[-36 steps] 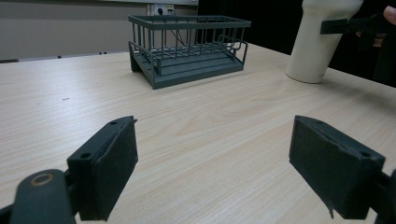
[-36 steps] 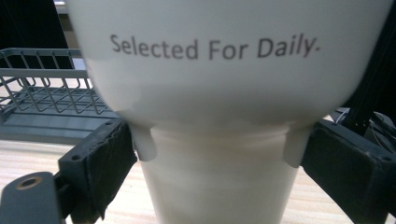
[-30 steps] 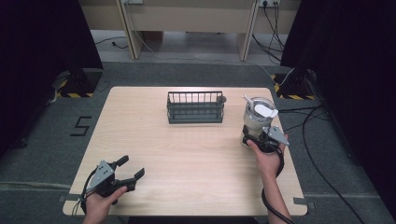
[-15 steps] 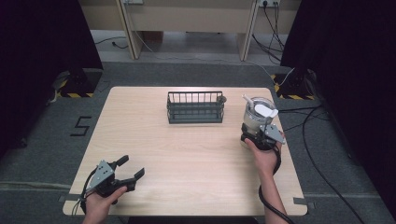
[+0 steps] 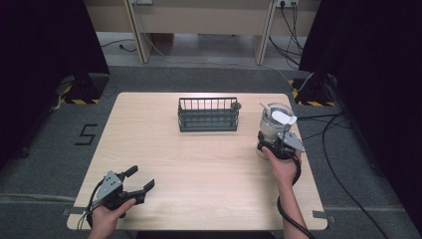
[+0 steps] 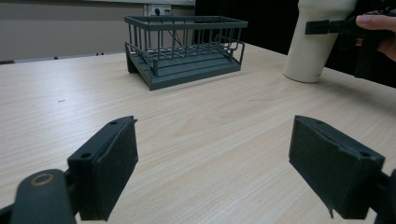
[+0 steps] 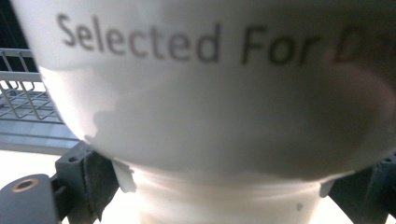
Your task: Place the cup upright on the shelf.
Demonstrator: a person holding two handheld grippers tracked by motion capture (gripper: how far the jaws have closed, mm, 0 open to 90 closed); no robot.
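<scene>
- Right hand-held gripper point(image 5: 269, 146) was clamped on the base of the white cup point(image 5: 271, 130) (upright, near the table's point(image 5: 199, 164) right edge, right of the wire basket point(image 5: 207, 114)).
- Left hand-held gripper point(image 5: 141, 181) sat at the near-left corner, jaws wide, holding nothing.

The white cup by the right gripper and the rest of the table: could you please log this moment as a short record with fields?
Held thing: white cup, upright on the table, printed "Selected For"
Right gripper: jaws on either side of the cup's lower part
Left gripper: open, empty, near the front left edge
Wire basket: dark, left of the cup, apart from it
Cup contents: something white, unclear
</scene>
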